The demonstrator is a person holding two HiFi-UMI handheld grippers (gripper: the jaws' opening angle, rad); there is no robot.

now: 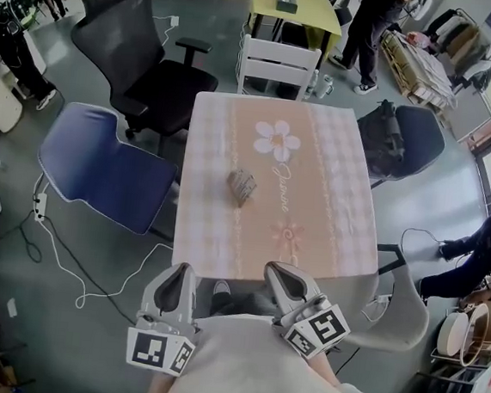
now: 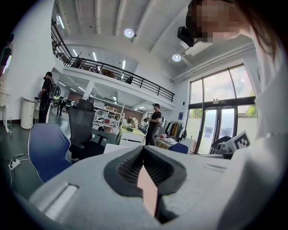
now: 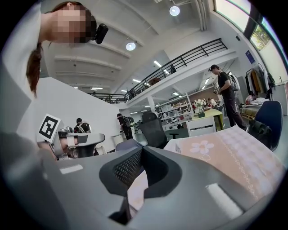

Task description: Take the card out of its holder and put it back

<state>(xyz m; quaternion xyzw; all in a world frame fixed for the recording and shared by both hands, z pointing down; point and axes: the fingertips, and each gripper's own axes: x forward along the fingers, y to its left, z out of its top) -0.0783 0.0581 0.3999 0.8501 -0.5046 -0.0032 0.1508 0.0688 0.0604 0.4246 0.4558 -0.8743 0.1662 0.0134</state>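
A small grey card holder [image 1: 241, 186] stands near the middle of a table with a pink checked cloth [image 1: 329, 225]. I cannot make out the card in it separately. Both grippers hang close to my body, just short of the table's near edge and well short of the holder. My left gripper [image 1: 180, 268] is shut with nothing between its jaws, and its tips meet in the left gripper view [image 2: 143, 148]. My right gripper [image 1: 276, 268] is shut and empty as well [image 3: 142, 149]. The holder is hidden in both gripper views.
A blue chair [image 1: 101, 169] and a black office chair [image 1: 143, 52] stand left of the table. A white chair [image 1: 277, 65] is at its far end and a dark chair with a bag [image 1: 402, 139] at its right. Cables [image 1: 66, 260] lie on the floor at left.
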